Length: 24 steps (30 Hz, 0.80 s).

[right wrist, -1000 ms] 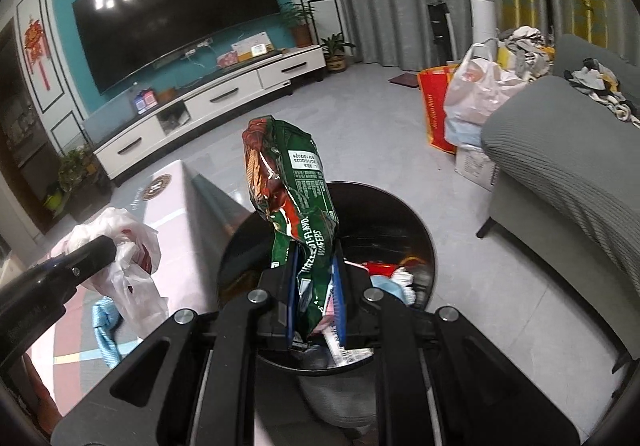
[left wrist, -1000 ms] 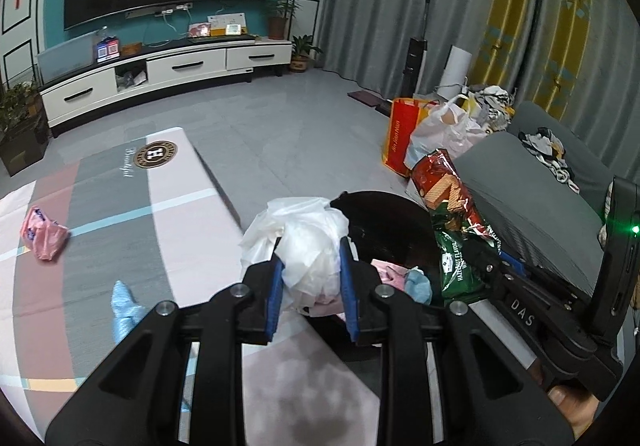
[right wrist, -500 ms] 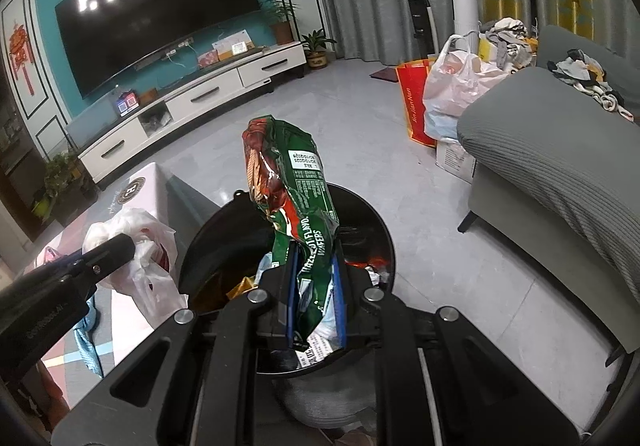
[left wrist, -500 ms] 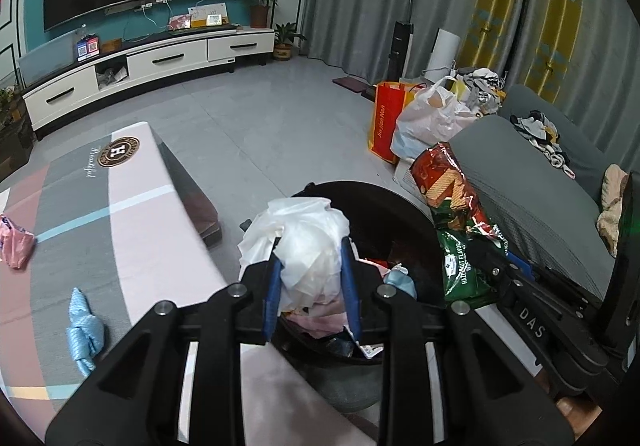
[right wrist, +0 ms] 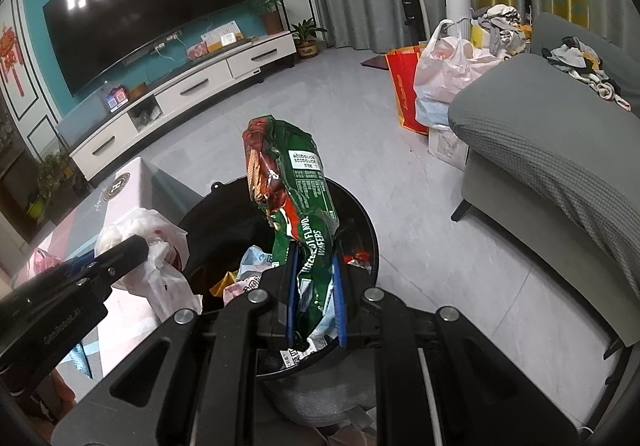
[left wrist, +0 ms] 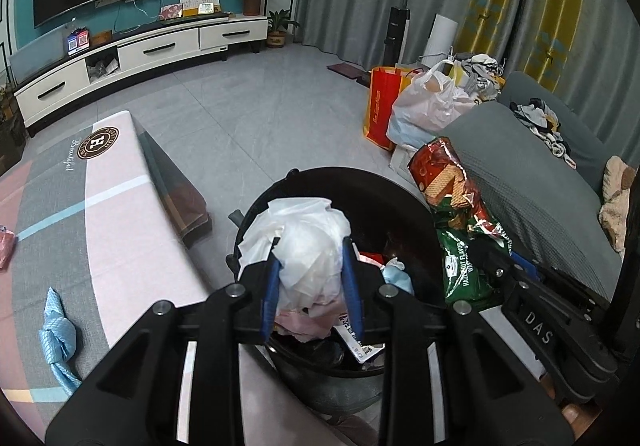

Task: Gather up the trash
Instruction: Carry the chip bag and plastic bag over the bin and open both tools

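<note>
Both loads now moved over bin (left wrist: 404, 202): left gripper (left wrist: 311, 278) clamps plastic bag (left wrist: 308, 242), right gripper (right wrist: 316, 286) clamps wafer packet (right wrist: 296, 190); you release next.

A grey sofa (right wrist: 552, 150) has clothes (right wrist: 580, 66) on it; shopping bags (right wrist: 444, 78) stand beside it, television (right wrist: 140, 18) opposite.

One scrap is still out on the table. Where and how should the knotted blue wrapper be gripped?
Grip the blue wrapper at its knot, the bulkiest, raised part, coming straight down from above. It lies flat on the table, so its thin tails would be harder for the fingers to catch.
</note>
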Motion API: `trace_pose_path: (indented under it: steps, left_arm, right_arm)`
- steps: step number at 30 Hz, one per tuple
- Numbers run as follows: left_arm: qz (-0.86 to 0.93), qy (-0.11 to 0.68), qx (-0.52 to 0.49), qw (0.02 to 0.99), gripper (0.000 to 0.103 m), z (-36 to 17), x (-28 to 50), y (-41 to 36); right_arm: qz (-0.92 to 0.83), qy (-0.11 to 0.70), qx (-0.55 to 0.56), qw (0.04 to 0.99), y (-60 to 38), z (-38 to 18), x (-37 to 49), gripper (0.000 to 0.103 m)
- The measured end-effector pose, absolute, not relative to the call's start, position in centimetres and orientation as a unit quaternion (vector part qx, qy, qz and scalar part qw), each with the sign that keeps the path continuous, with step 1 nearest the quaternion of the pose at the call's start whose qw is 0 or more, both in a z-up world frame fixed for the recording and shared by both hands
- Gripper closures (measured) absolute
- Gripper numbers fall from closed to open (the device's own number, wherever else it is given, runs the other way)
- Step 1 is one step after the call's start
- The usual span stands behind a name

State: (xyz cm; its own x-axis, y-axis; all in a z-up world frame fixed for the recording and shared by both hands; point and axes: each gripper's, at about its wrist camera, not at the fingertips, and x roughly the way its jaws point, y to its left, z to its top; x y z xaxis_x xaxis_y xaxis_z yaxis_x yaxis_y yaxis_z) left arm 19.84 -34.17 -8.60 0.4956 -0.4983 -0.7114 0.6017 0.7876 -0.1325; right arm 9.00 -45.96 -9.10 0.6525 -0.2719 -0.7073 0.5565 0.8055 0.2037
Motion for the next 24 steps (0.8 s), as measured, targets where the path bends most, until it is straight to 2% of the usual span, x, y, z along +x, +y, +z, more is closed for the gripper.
trace_pose_path:
  steps: [24]
  left_arm:
    - [-0.313, 0.406, 0.074, 0.856, 0.072, -10.2, 20.9, -35.3]
  right_arm:
    - [-0.231, 0.363, 0.203, 0.880, -46.2, -10.0, 9.7, 0.087]
